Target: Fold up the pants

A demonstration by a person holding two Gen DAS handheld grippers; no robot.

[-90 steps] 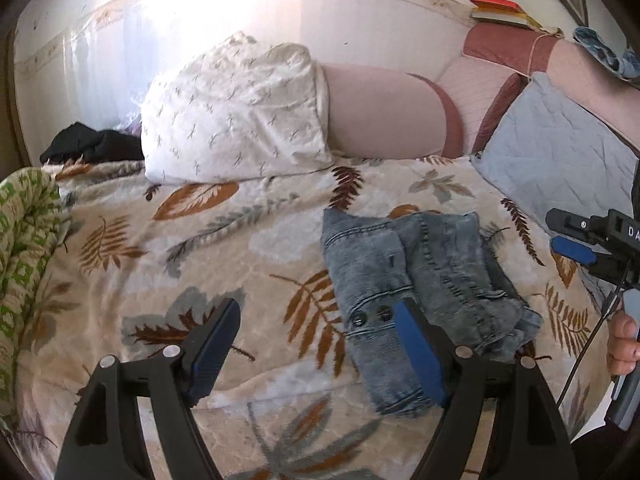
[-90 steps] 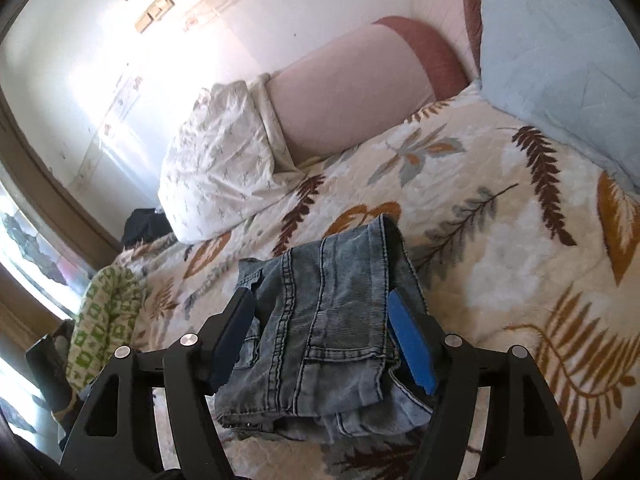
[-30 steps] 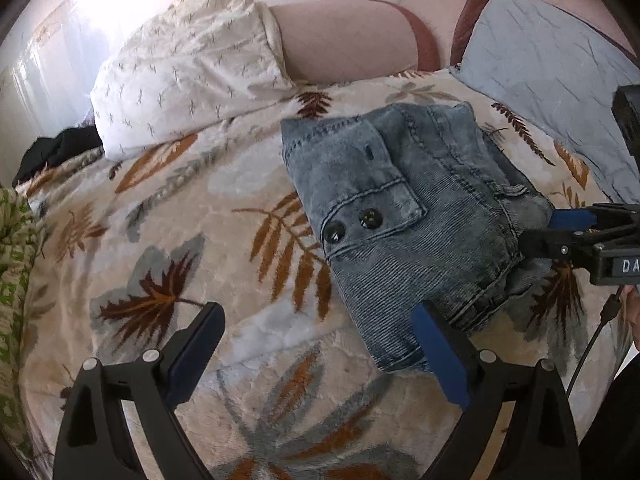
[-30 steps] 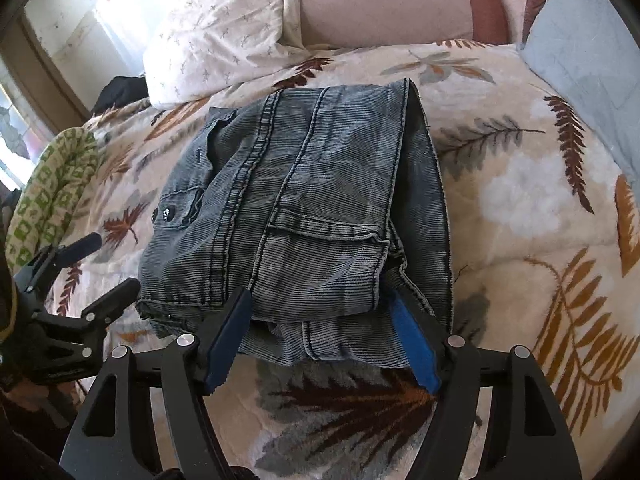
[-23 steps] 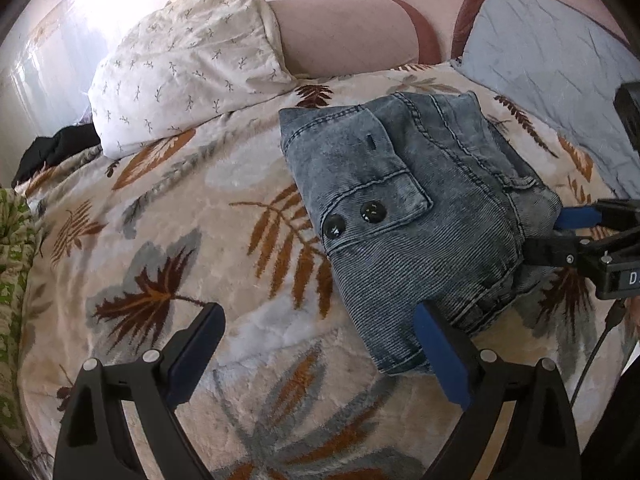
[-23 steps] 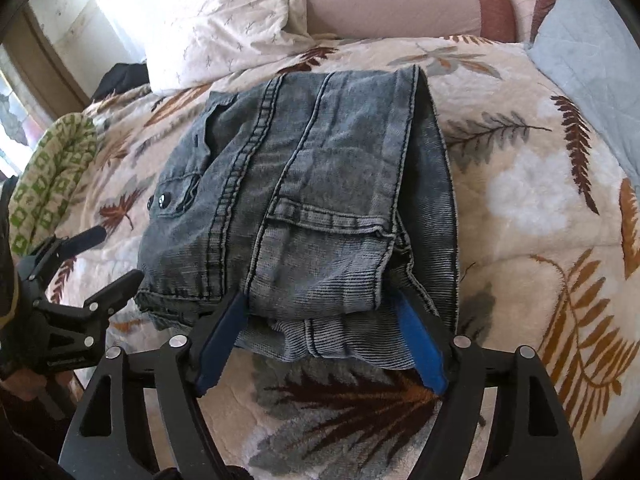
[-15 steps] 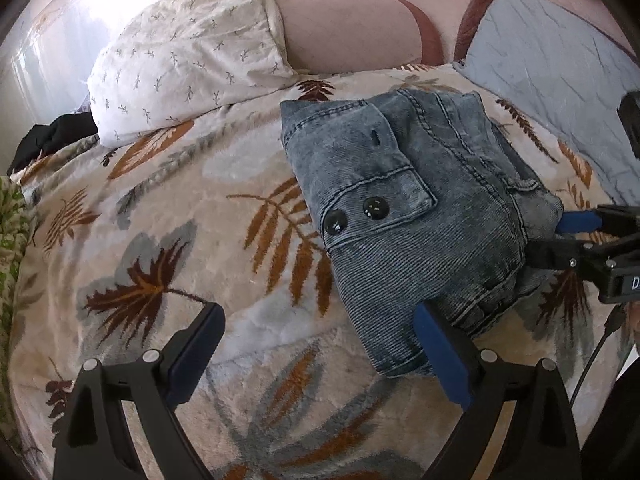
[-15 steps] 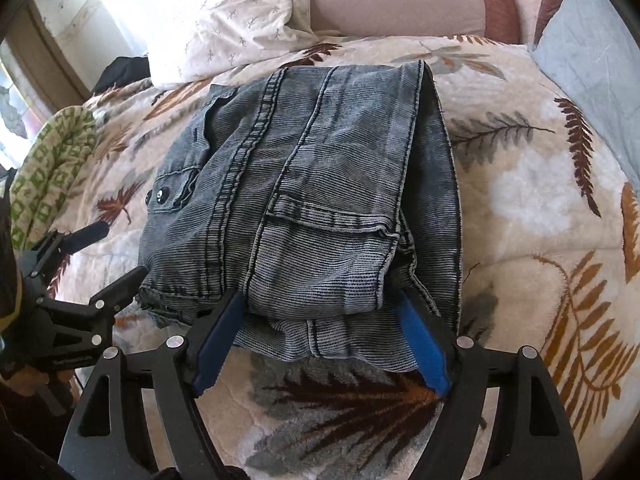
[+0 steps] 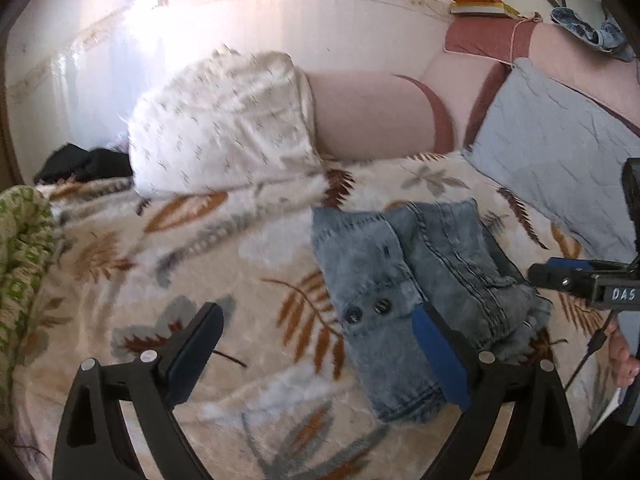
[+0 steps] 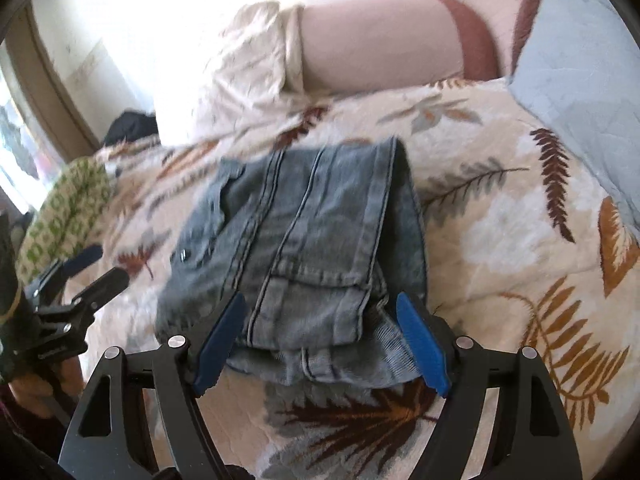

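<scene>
Lying thickly folded on fuzzy leaf-print blanket (image 10: pixel 500 220), ribbed denim pants (image 10: pixel 304 240); both grippers wide, empty.

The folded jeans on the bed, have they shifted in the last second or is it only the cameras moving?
Cannot tell for sure, but probably not. The folded jeans keep the same shape and the same spot beside the brown leaf prints of the blanket; only the views have pulled back.

We see the folded jeans (image 9: pixel 416 280) lying on the bedspread (image 9: pixel 200 264), a pillow (image 9: pixel 224 128) behind them, a cushion (image 9: pixel 560 160) at right.
</scene>
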